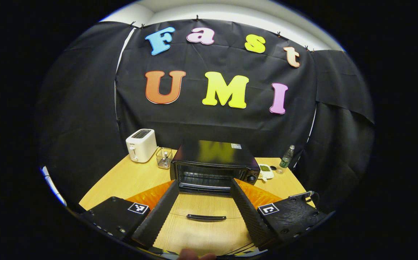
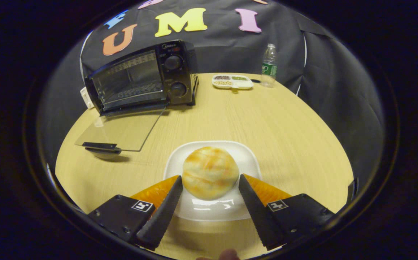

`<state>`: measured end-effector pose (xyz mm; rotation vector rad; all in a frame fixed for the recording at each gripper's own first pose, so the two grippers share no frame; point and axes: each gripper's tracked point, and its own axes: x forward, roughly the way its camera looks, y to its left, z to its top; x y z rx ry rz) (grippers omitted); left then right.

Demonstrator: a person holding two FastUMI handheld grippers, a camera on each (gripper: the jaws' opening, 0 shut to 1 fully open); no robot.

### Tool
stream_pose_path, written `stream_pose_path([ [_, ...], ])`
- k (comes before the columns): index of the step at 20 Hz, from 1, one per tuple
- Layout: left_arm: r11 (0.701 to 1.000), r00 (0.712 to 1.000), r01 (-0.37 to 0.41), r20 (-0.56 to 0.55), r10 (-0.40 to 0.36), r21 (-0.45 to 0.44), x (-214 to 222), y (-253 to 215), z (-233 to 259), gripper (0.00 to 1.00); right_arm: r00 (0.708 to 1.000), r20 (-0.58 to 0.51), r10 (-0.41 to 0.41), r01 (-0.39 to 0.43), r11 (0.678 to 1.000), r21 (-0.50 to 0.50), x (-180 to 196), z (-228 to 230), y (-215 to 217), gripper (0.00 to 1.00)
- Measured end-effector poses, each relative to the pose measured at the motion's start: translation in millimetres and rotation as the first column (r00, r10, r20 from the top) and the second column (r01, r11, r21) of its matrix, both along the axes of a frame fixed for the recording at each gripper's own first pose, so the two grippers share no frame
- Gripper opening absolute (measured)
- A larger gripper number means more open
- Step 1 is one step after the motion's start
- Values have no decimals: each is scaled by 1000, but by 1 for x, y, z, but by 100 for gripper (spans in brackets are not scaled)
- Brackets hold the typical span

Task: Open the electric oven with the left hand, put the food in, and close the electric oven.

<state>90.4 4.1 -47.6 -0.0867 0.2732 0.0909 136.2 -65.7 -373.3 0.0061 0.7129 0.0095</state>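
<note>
The black electric oven (image 1: 212,159) stands open at the middle of the wooden table, and its glass door (image 1: 209,206) lies flat toward me with the dark handle (image 1: 206,217) at its front edge. My left gripper (image 1: 204,182) hovers open above the door, one finger on each side of it, holding nothing. In the right gripper view a round golden bun (image 2: 210,171) sits on a white plate (image 2: 212,209). My right gripper (image 2: 210,178) is open, with its fingers flanking the bun. The oven (image 2: 140,77) and its lowered door (image 2: 122,130) are at the far left.
A white toaster (image 1: 141,145) and a small wire basket (image 1: 164,157) stand left of the oven. A divided dish (image 1: 265,171) and a plastic bottle (image 1: 286,157) are to its right, near the cloth wall. Bare table lies between the plate and the oven.
</note>
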Motion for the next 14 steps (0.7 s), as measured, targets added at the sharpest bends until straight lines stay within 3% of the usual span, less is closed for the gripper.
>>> stream_pose_path([
  [1,1000,1000,-9,-2,9,2,5,-1,1,94,1000,-5,17,-17,1000,-7,4,-2,-1,99],
  [8,998,998,-65,-10,65,-6,26,-12,-3,94,998,-31,60,-57,996,65,6,22,-7,74],
  [14,998,998,-65,-9,65,-7,31,10,-2,94,999,30,44,-47,989,139,10,72,18,67],
])
